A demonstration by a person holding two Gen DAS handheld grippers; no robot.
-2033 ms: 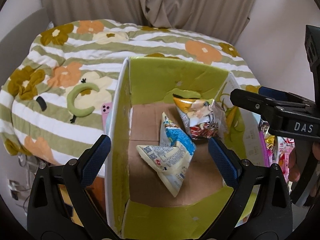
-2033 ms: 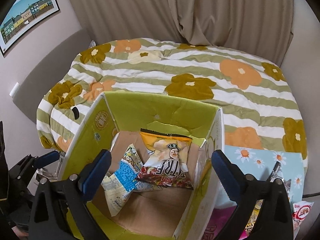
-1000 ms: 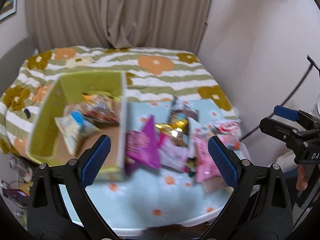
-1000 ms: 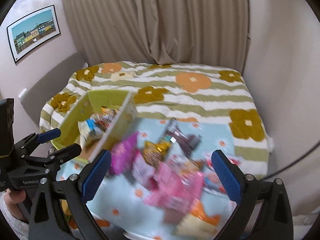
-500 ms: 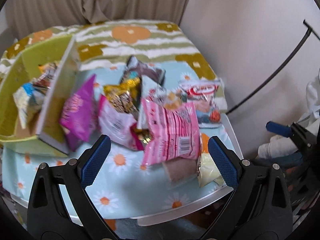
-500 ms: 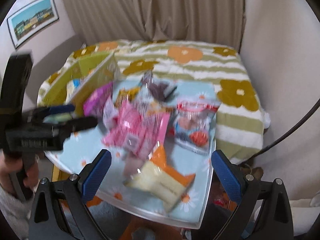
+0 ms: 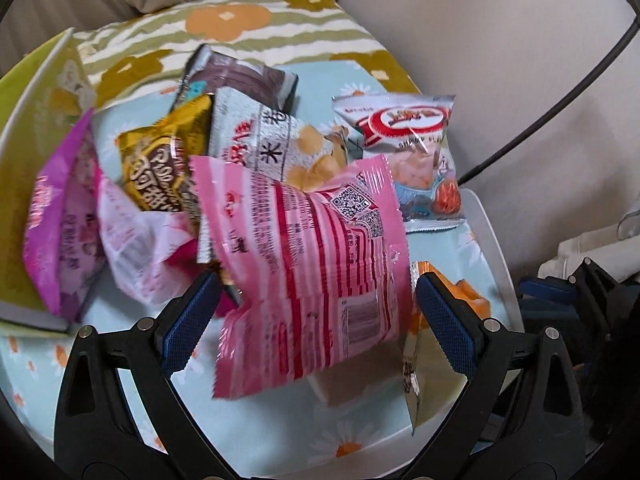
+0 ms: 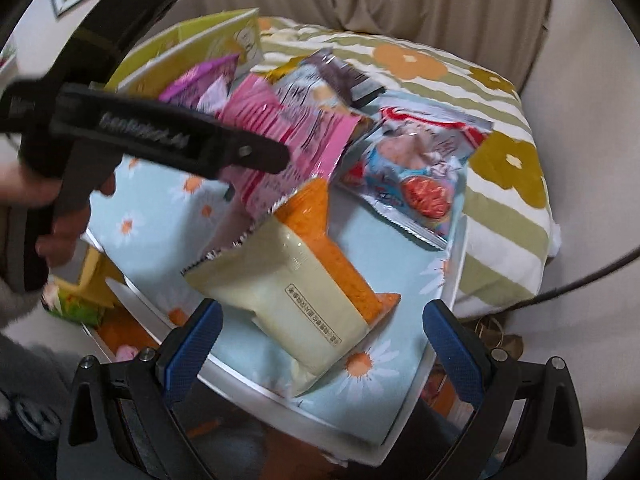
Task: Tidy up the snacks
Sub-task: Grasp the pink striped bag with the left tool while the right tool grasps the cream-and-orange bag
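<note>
A pile of snack packs lies on a table with a light blue daisy cloth (image 7: 256,436). My left gripper (image 7: 316,320) is open, its fingers either side of the lower end of a pink pack (image 7: 312,264); I cannot tell if they touch it. Behind lie a gold pack (image 7: 160,164), a purple pack (image 7: 60,216), a white pack (image 7: 268,140) and a shrimp chips pack (image 7: 416,152). My right gripper (image 8: 320,344) is open over a cream and orange pack (image 8: 304,280). The left gripper's body (image 8: 160,136) crosses the right wrist view.
A green cardboard box (image 7: 36,92) stands at the table's left; it also shows in the right wrist view (image 8: 208,36). A flowered bed cover (image 8: 500,128) lies behind the table. The table's white edge (image 8: 456,264) is on the right. A black cable (image 7: 560,100) runs along the wall.
Both grippers swung away from the green box to the snack pile and moved lower and closer. The left one now straddles the pink pack, the right one is over the cream and orange pack.
</note>
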